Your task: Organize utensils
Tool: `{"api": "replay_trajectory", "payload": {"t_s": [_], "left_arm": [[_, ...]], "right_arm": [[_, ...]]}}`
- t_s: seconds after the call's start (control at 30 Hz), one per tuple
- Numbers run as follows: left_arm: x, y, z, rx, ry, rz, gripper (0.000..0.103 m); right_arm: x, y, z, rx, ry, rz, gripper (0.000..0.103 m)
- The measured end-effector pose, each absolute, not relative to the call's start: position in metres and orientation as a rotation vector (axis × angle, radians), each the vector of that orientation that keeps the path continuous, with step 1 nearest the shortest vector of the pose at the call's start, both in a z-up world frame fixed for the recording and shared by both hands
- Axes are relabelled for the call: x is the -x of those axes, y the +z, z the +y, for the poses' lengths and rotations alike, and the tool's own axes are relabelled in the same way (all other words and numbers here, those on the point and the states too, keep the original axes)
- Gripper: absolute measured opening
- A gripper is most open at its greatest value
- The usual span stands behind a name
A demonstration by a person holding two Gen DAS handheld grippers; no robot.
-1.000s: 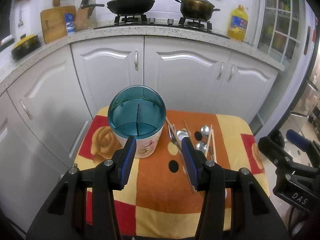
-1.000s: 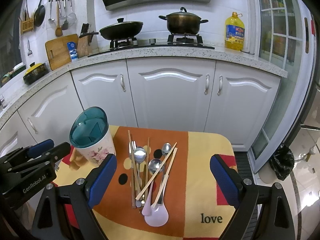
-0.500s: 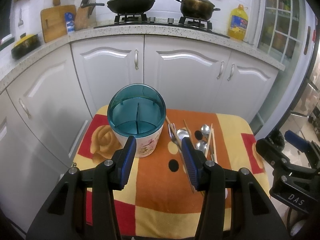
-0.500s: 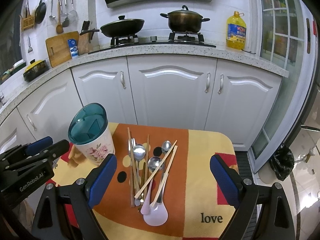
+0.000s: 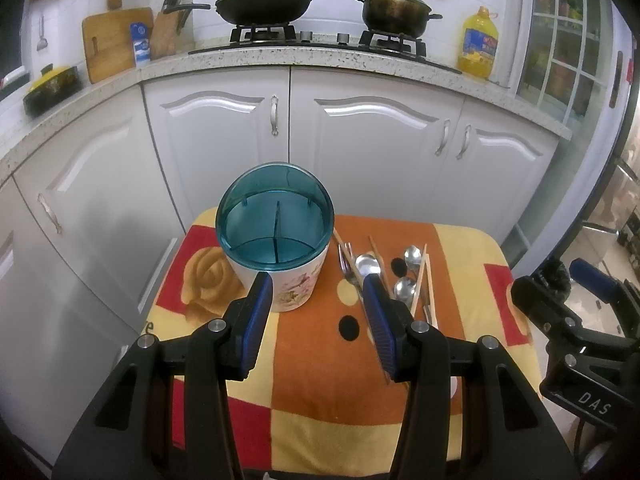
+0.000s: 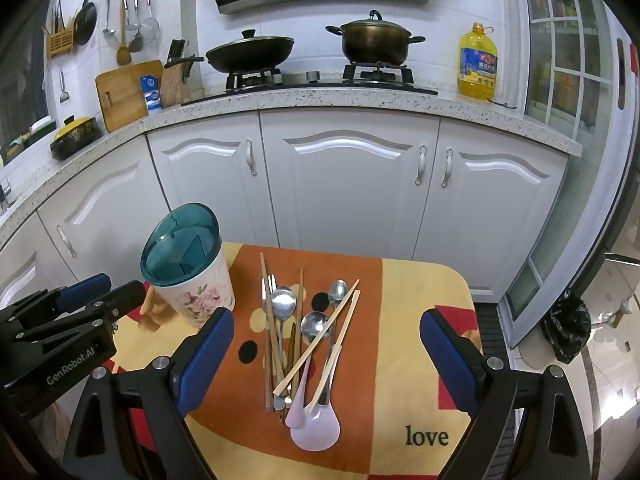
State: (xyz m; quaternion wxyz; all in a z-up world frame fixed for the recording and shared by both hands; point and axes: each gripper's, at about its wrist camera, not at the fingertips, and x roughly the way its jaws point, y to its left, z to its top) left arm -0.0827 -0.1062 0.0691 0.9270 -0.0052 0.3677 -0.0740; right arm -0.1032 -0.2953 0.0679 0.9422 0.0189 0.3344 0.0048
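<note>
Left tongs (image 5: 316,312) released and empty, hovering at the near side of the upright utensil holder (image 6: 188,268), a floral white cup with a teal divided insert, standing at the table's (image 6: 420,292) back-left corner near the cloth edge. Just right of it, on the orange centre panel, lies an overlapping pile of spoons (image 6: 283,300), chopsticks (image 6: 320,340), a fork and a pale ladle (image 6: 316,428). Right tongs (image 6: 326,344) spread wide above the pile, touching nothing; bare cloth to the right edge, white cabinets (image 6: 344,184) behind.
</note>
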Motion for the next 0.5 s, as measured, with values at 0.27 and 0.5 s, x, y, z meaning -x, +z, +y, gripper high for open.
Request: {"api": "replay_trajectory", "payload": {"t_s": [0.27, 0.5], "left_arm": [[0.0841, 0.0658, -0.1080, 0.010, -0.156, 0.763, 0.046], [0.0840, 0.0654, -0.1084, 0.011, -0.155, 0.763, 0.046]], "right_arm": [[0.1032, 0.0662, -0.2949, -0.028, 0.011, 0.687, 0.094], [0.1025, 0.0646, -0.2935, -0.022, 0.006, 0.693, 0.094]]}}
